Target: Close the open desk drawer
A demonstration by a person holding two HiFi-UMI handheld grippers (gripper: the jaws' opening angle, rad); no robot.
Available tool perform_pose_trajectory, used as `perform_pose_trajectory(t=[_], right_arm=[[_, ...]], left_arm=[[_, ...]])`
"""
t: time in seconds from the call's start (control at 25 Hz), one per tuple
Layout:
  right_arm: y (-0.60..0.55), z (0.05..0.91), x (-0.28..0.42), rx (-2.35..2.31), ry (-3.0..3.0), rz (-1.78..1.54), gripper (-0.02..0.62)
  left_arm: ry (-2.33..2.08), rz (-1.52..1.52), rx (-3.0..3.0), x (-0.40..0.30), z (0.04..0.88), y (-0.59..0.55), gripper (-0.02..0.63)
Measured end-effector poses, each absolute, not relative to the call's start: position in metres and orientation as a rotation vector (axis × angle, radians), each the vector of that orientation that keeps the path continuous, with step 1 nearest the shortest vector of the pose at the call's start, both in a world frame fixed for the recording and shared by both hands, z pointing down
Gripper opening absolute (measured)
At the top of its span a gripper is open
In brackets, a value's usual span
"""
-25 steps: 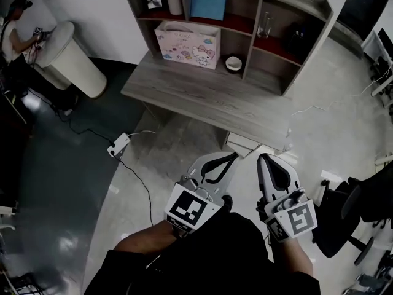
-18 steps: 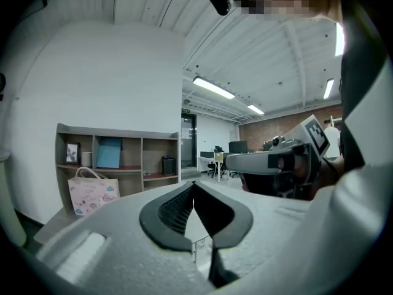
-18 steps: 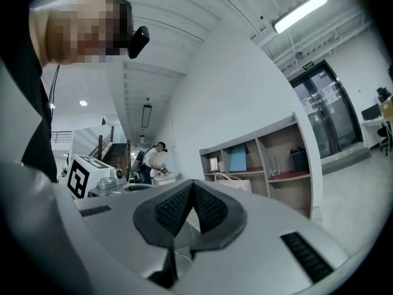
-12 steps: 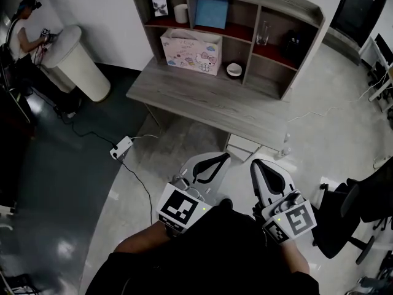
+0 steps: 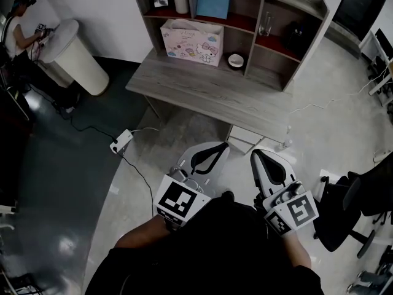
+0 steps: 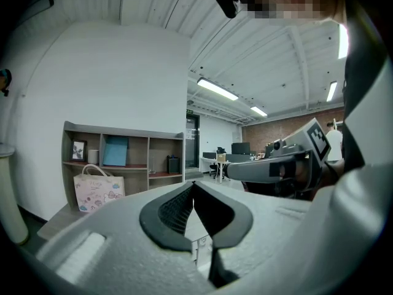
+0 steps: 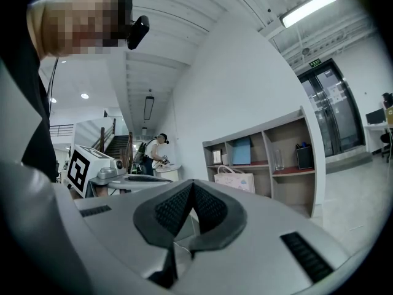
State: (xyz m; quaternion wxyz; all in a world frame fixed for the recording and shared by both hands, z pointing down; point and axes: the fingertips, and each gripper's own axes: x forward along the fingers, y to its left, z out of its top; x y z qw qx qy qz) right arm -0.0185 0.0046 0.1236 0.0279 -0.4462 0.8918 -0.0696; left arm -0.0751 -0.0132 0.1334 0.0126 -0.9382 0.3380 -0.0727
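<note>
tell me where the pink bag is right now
In the head view the pink bag stands at the back of the desk, upper centre, beneath the shelf holding a blue folder, with a small bowl to its right.

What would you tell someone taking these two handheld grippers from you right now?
Left gripper: jaws shut, empty, held in the air short of the desk.
Right gripper: jaws shut, empty, alongside the left.
Drawer: open, sticking out below the desk's front edge, just ahead of both grippers; neither appears to touch it.
Done: nothing on the drawer yet.
Left: bring a gripper to the drawer front and push it in until it closes.
</note>
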Motion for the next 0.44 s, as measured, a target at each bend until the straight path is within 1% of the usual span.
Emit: perform_pose_trajectory(t=[0.44], right_arm=[[0.000, 0.131, -0.037, -1.389, 2.761, -0.227, 0.011]], left_arm=[[1.071, -0.172, -2.976, -0.096, 0.140, -0.016, 0.008]])
